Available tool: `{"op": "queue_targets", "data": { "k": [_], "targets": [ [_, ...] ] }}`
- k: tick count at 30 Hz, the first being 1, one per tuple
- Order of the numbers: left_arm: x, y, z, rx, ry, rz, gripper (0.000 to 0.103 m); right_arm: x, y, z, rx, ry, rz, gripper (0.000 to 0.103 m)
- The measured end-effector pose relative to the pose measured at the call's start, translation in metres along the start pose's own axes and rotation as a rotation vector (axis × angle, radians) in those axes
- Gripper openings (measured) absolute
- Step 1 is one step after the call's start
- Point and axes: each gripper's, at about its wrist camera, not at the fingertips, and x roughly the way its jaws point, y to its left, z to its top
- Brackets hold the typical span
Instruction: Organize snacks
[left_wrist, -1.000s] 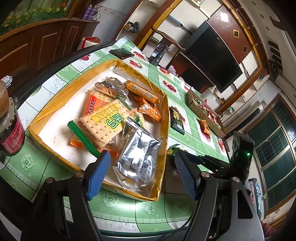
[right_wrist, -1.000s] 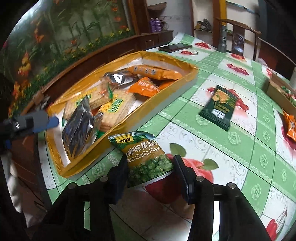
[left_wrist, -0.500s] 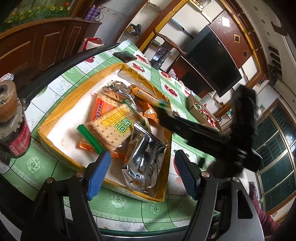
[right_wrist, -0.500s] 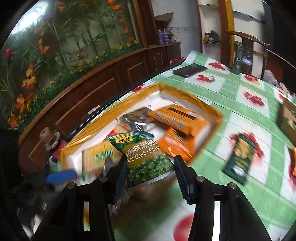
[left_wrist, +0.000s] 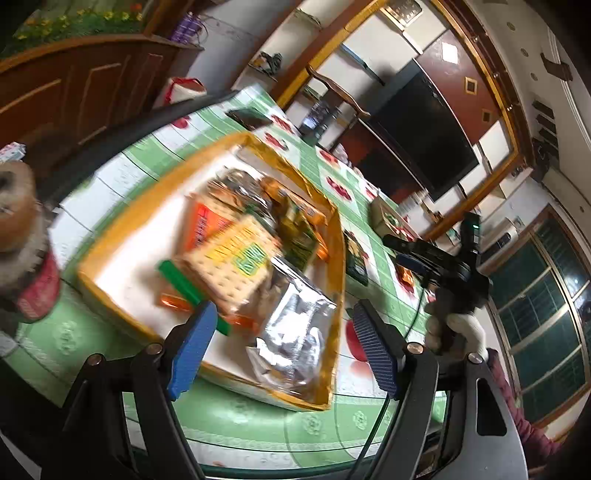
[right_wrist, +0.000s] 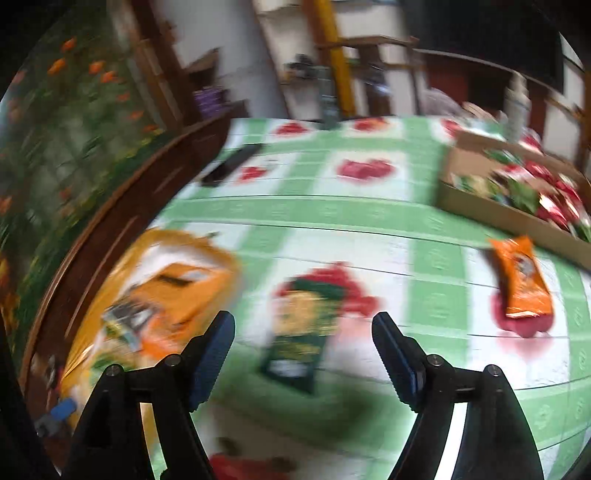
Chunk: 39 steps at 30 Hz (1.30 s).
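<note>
Yellow-rimmed tray (left_wrist: 334, 236) on green-check table (left_wrist: 240, 417), holding cracker pack (left_wrist: 232, 258), silver foil bag (left_wrist: 295, 332) at near right corner, orange pkts behind. Left gripper (left_wrist: 280, 343) over tray's near edge, jaws opening, nothing btwn. Right gripper (left_wrist: 406, 254) off tray's right edge, in gloved hand (left_wrist: 458, 332).

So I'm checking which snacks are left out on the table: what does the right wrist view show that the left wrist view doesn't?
Only the right wrist view shows clearly the orange packet lying loose on the tablecloth, and its own right gripper, jaws opening, nothing between them. Only the left wrist view shows the silver bag and cracker pack in the yellow tray. Both show that tray, the dark green packet, the cardboard box and the phone.
</note>
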Motion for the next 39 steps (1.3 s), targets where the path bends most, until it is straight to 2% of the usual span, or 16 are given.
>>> {"op": "queue_targets", "data": {
  "k": [3, 7, 9, 11, 12, 16, 19, 22, 23, 25, 26, 28, 29, 30, 33, 39],
  "targets": [
    [0.005, -0.007, -0.002, 0.018, 0.02, 0.002, 0.076, 0.017, -0.006, 0.002, 0.005, 0.024, -0.027, 0.08],
    [0.005, -0.011, -0.003, 0.02, 0.029, 0.011, 0.076, 0.046, 0.008, 0.004, 0.019, 0.058, -0.032, 0.078],
    [0.004, -0.014, -0.004, 0.022, 0.031, 0.02, 0.076, 0.058, 0.014, 0.003, 0.009, 0.081, -0.078, 0.077],
    [0.004, -0.015, -0.005, 0.026, 0.034, 0.025, 0.076, 0.066, 0.019, 0.0, -0.025, 0.088, -0.157, 0.067],
    [0.005, -0.016, -0.006, 0.028, 0.037, 0.027, 0.076, 0.066, 0.021, -0.002, -0.04, 0.078, -0.178, 0.049],
    [0.01, -0.022, -0.009, 0.034, 0.05, 0.015, 0.076, 0.054, 0.018, -0.017, -0.041, 0.085, -0.181, 0.047],
    [0.014, -0.028, -0.01, 0.053, 0.065, 0.008, 0.076, 0.036, 0.017, -0.037, -0.05, 0.113, -0.146, 0.048],
    [0.018, -0.033, -0.01, 0.067, 0.074, 0.008, 0.076, 0.017, 0.015, -0.053, -0.084, 0.179, -0.043, 0.052],
    [0.018, -0.034, -0.01, 0.069, 0.073, 0.007, 0.076, 0.008, 0.006, -0.055, -0.066, 0.196, 0.035, 0.052],
    [0.018, -0.037, -0.01, 0.072, 0.065, 0.006, 0.076, -0.007, -0.018, -0.051, -0.005, 0.167, 0.076, 0.058],
    [0.018, -0.038, -0.01, 0.073, 0.062, 0.006, 0.076, -0.016, -0.037, -0.044, 0.036, 0.121, 0.051, 0.063],
    [0.02, -0.042, -0.012, 0.08, 0.064, 0.008, 0.076, -0.031, -0.08, -0.027, 0.123, 0.011, -0.035, 0.085],
    [0.022, -0.045, -0.012, 0.09, 0.071, 0.011, 0.076, -0.034, -0.105, -0.016, 0.161, -0.044, -0.108, 0.088],
    [0.023, -0.048, -0.013, 0.096, 0.077, 0.015, 0.076, -0.032, -0.12, -0.008, 0.172, -0.057, -0.167, 0.088],
    [0.023, -0.057, -0.014, 0.123, 0.081, 0.03, 0.076, -0.006, -0.155, 0.019, 0.15, 0.01, -0.308, 0.088],
    [0.025, -0.074, -0.015, 0.164, 0.087, 0.066, 0.076, 0.042, -0.164, 0.04, 0.068, 0.076, -0.379, 0.088]
  ]
}}
